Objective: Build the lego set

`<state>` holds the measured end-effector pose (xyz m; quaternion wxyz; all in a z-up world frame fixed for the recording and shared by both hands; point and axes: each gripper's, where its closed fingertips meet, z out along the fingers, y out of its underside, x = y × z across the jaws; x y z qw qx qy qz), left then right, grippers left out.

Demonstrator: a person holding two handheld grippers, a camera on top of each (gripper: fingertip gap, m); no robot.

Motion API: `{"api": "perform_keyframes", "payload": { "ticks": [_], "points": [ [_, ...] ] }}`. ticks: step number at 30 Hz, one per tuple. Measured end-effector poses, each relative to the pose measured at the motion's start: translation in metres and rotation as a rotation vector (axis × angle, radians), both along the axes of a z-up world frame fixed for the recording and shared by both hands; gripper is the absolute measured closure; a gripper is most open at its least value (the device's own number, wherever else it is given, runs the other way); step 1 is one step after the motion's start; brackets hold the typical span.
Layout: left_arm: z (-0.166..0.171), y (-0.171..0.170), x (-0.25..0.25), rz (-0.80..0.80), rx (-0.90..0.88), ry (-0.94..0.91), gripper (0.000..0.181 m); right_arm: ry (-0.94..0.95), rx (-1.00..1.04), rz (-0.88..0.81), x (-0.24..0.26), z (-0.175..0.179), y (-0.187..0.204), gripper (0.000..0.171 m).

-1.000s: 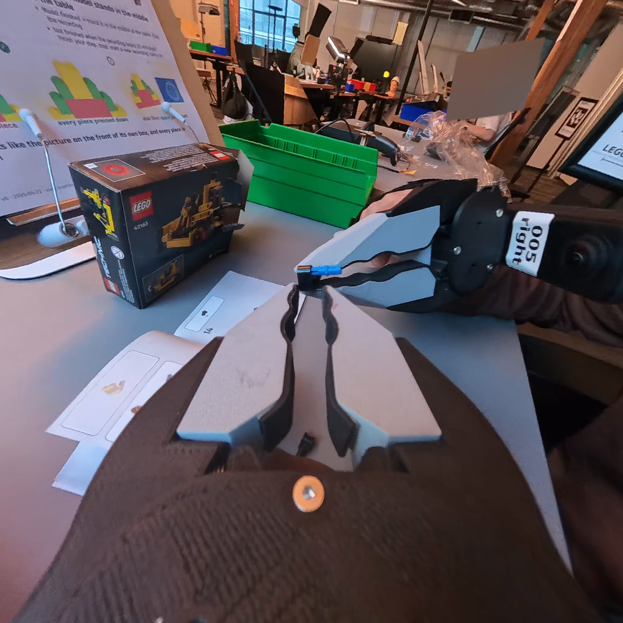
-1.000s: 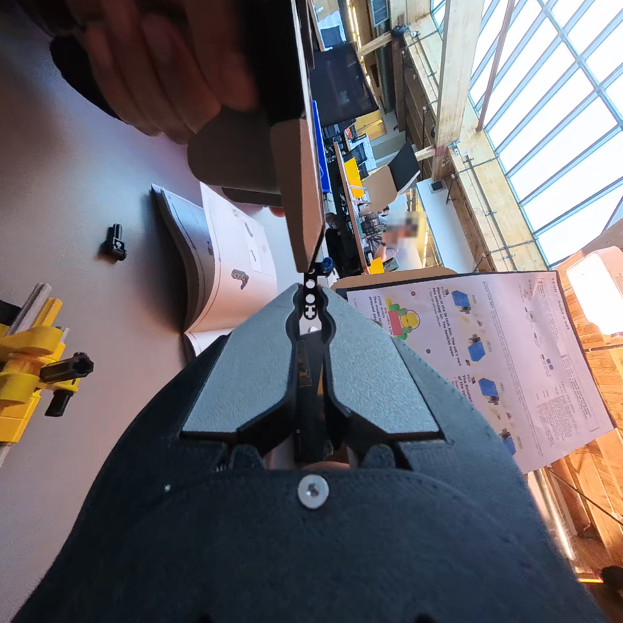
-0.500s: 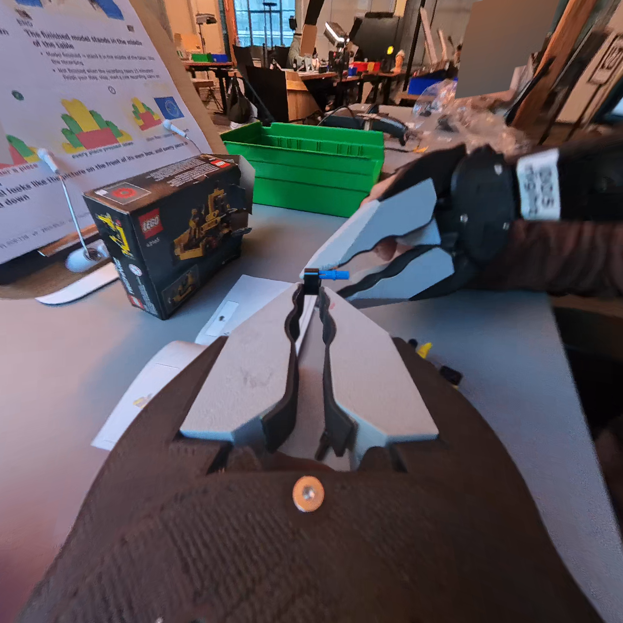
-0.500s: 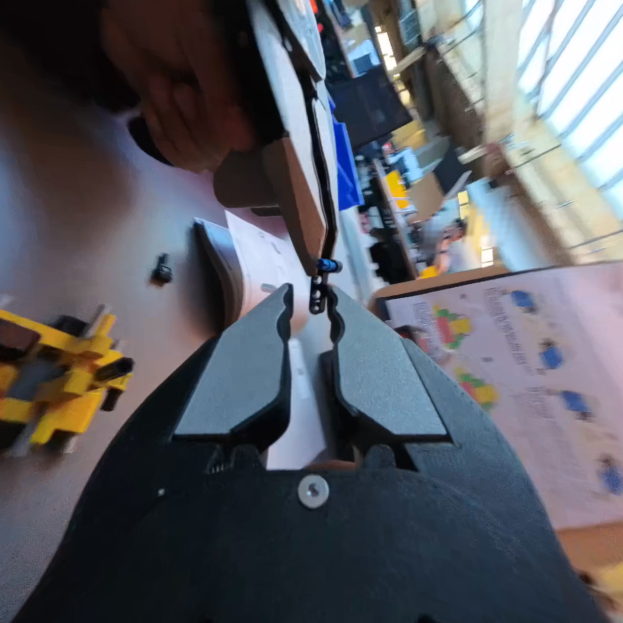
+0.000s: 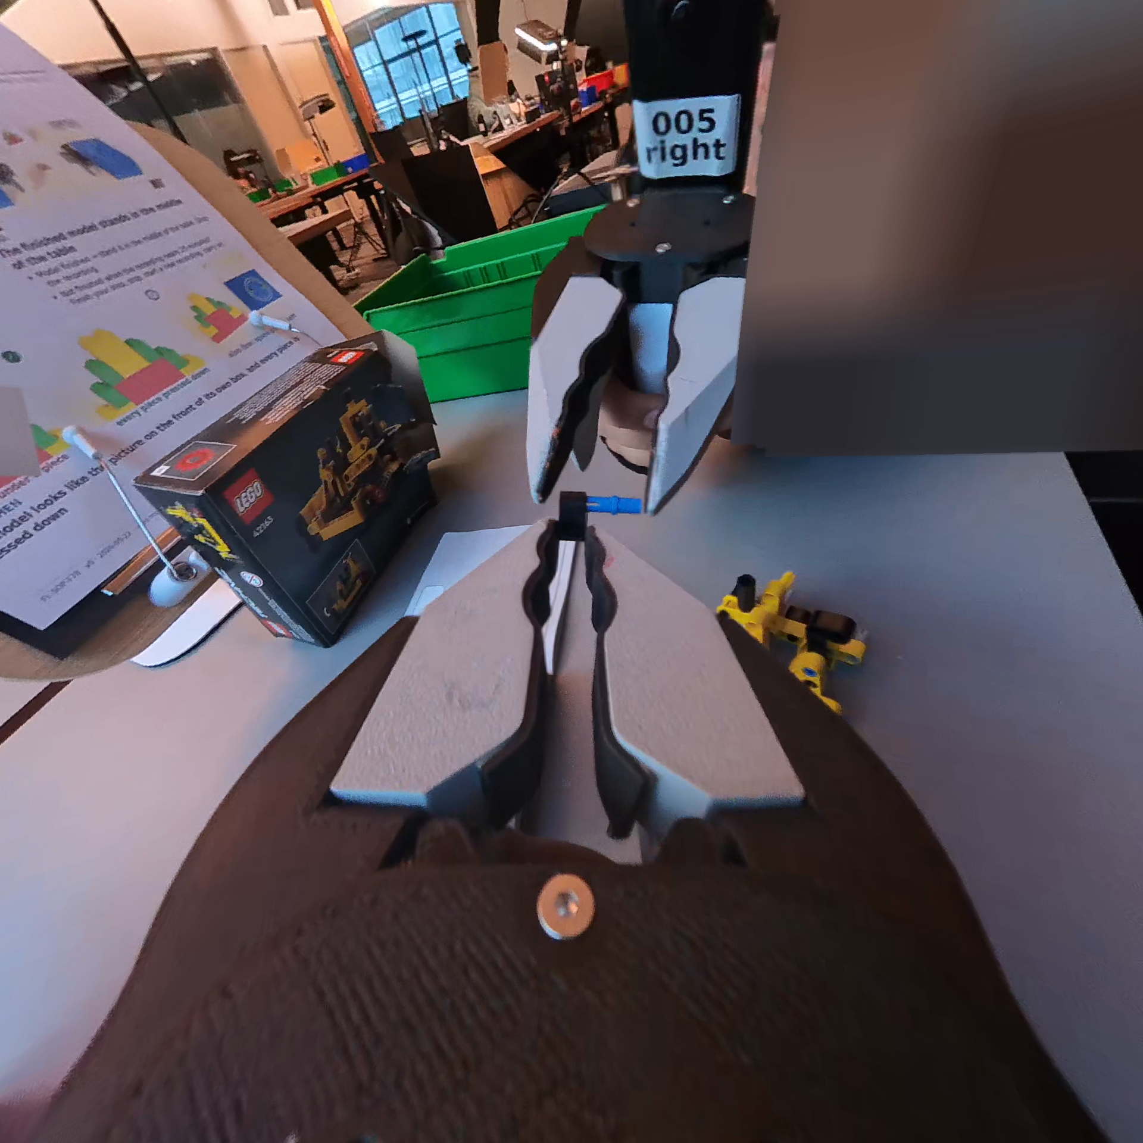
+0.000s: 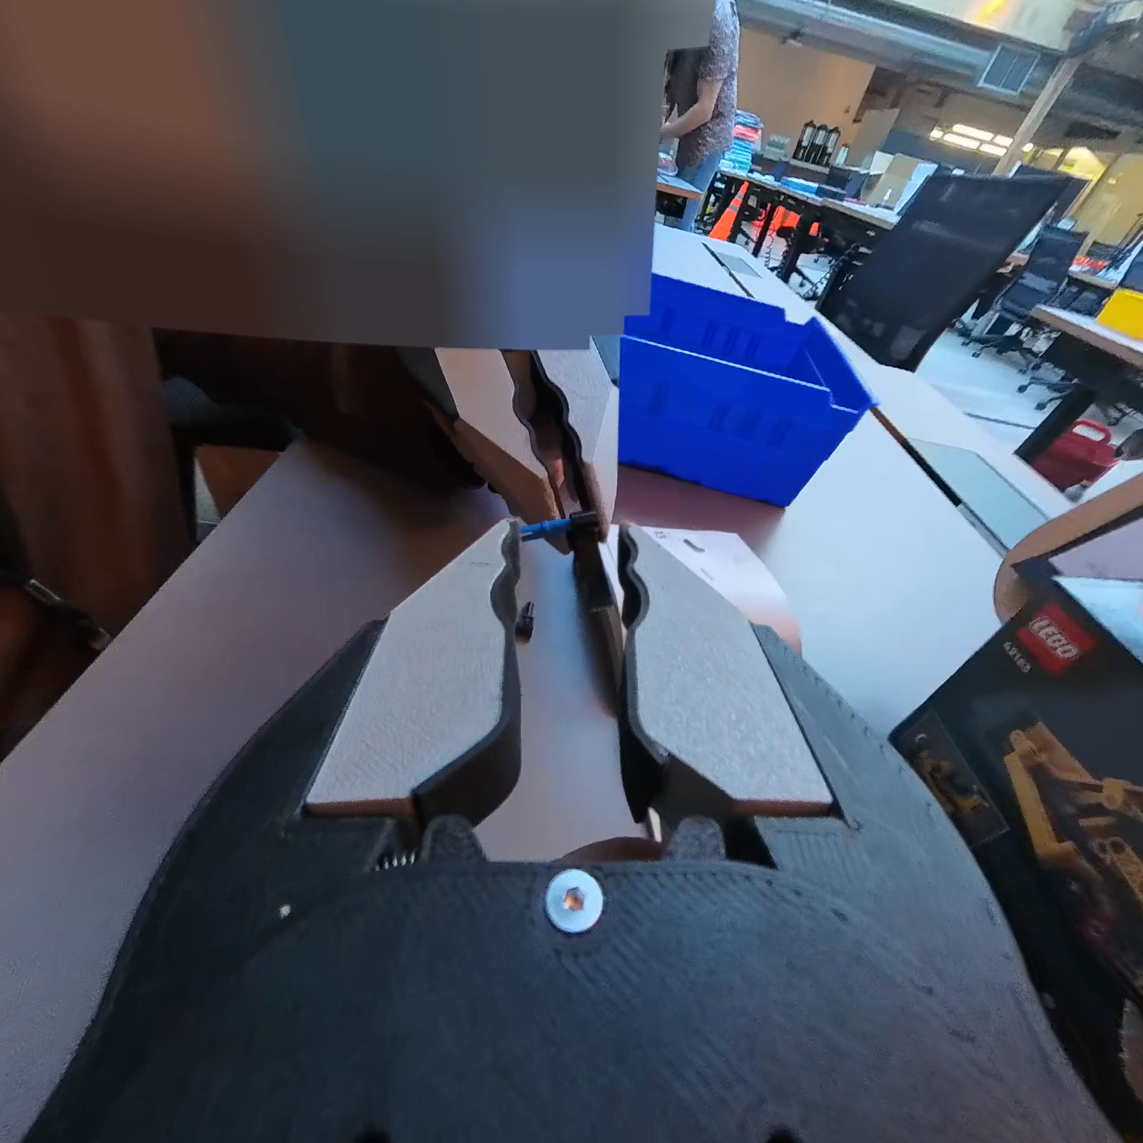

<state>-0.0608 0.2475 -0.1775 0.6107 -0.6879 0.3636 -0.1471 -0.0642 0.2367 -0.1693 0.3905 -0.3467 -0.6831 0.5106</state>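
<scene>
The left gripper [image 5: 568, 537] is pinching a small black plastic lego beam [image 5: 571, 512] at its very tips, jaws pressed together on it above the grey table [image 5: 928, 773], and a short blue plastic pin [image 5: 611, 504] is sticking sideways out of that beam. The right gripper [image 5: 592, 498] is hanging nose-down over the piece with its jaws spread, one tip reaching the free end of the pin and the other standing just beside the beam, so it looks to be squeezing the pin home or lining up to. The risk, as I judge it, is in how little of the beam the left tips are holding: a push that is off the pin's axis could be twisting the beam out of the grip or tipping the pin in its hole, and the piece would be dropping onto the table. The left wrist view alone is showing the yellow and black part-built lego model [image 5: 795, 628] lying well apart on the table, the black set box [image 5: 297, 501] and the green plastic bin [image 5: 470, 321] behind it. The right wrist view is showing the right gripper [image 6: 568, 539] spread around the beam, a loose small black connector [image 6: 526, 617] on the table beneath, a blue plastic bin [image 6: 730, 402] beyond and part of the white instruction booklet [image 6: 711, 556].
</scene>
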Motion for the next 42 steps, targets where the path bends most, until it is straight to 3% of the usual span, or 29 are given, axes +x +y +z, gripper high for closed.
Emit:
{"api": "perform_keyframes", "payload": {
  "ticks": [14, 42],
  "points": [
    [0.011, -0.007, 0.002, 0.016, 0.184, 0.153, 0.176, 0.115, 0.304, -0.068, 0.005, 0.01, -0.011, 0.152],
    [0.011, -0.017, 0.008, -0.001, 0.288, 0.305, 0.176, 0.126, 0.522, -0.065, 0.013, 0.007, -0.023, 0.151]
  ]
}}
